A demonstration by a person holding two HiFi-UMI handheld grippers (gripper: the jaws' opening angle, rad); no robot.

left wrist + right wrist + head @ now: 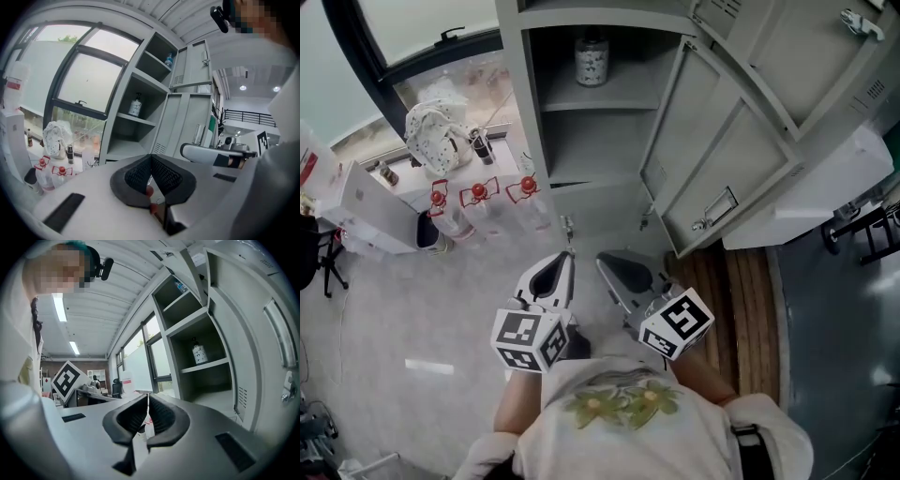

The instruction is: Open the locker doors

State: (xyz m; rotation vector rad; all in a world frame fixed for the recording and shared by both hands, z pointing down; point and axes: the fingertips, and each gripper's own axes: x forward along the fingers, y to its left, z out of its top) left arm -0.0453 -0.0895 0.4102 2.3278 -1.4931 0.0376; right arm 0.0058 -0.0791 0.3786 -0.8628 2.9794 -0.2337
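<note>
The grey metal locker (581, 141) stands ahead with its compartments showing. Its doors (741, 141) hang swung out to the right, and the lower one carries a latch handle (715, 208). A patterned bottle (592, 58) sits on the upper shelf, also seen in the left gripper view (135, 104) and the right gripper view (199, 353). My left gripper (568, 255) and right gripper (602, 259) are side by side in front of the locker's foot, apart from it. Both are shut with nothing between the jaws, as the tips meet in each gripper view (151, 157) (148, 395).
Three red-capped water bottles (478, 202) stand on the floor left of the locker, beside a white dotted bag (436, 131) and a white box (366, 211). A wooden strip (741, 291) runs under the open doors. A large window (79, 75) lies to the left.
</note>
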